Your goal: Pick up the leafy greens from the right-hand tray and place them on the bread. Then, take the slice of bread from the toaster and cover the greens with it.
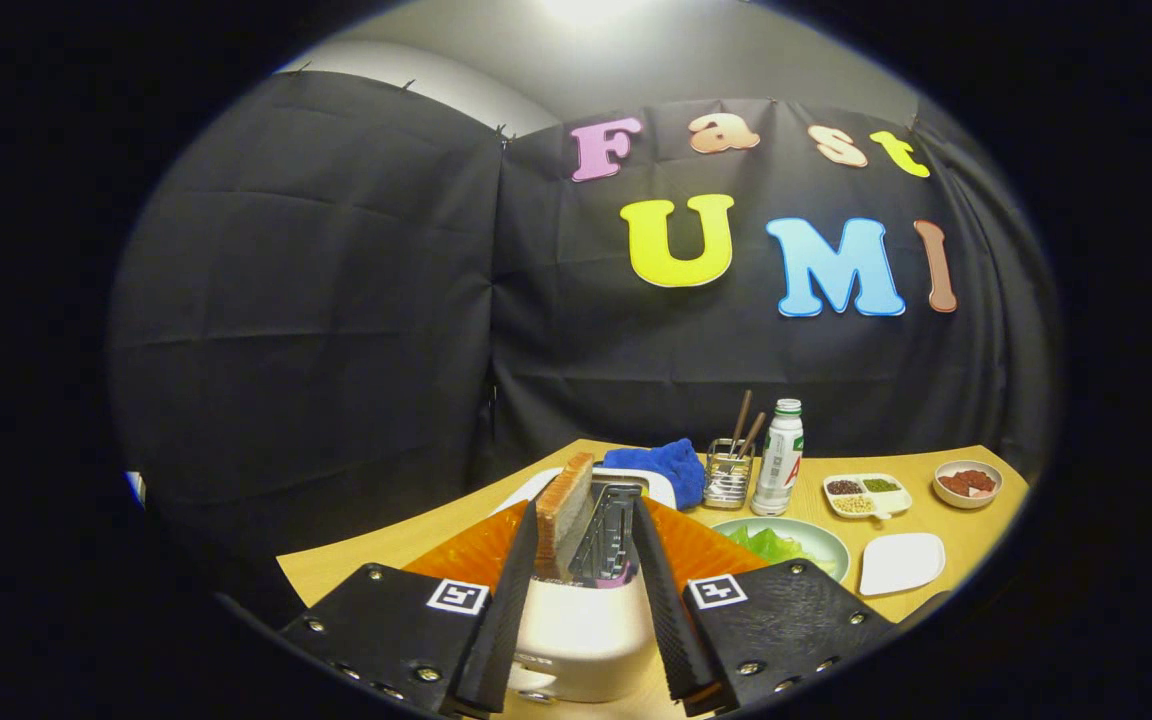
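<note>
Bread slice (564,508) stands upright in the toaster (581,625), between the fingers of the gripper (584,520), which are spread wide on either side and grip nothing. Leafy greens (774,545) lie on a green plate (831,545), right of the toaster, on the wooden table (946,515).

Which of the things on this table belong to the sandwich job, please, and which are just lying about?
Job: toaster, bread slice standing in it, leafy greens on green plate, open claw straddling the toaster.

Lying about: blue cloth, chopstick holder, bottle, divided dish, small bowl.
</note>
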Action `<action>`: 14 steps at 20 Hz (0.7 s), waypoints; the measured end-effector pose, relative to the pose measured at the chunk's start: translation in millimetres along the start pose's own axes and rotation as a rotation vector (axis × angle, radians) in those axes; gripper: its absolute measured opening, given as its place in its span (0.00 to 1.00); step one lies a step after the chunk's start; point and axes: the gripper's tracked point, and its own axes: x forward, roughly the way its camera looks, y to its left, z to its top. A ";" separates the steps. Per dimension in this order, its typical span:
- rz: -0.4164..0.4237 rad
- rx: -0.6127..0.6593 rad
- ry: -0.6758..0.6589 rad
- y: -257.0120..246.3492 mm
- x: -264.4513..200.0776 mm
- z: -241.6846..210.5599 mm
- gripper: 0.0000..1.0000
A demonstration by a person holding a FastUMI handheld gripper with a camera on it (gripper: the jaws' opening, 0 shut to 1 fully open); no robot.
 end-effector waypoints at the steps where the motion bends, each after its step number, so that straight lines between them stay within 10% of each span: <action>1: -0.005 -0.005 0.012 3.2 3.5 -2.0 0.58; 7: -0.075 -0.015 0.042 5.7 30.7 -9.5 0.56; 10: -0.050 -0.003 0.063 13.4 35.5 -12.1 0.17; 14: -0.025 0.039 0.053 16.8 35.5 -10.3 0.05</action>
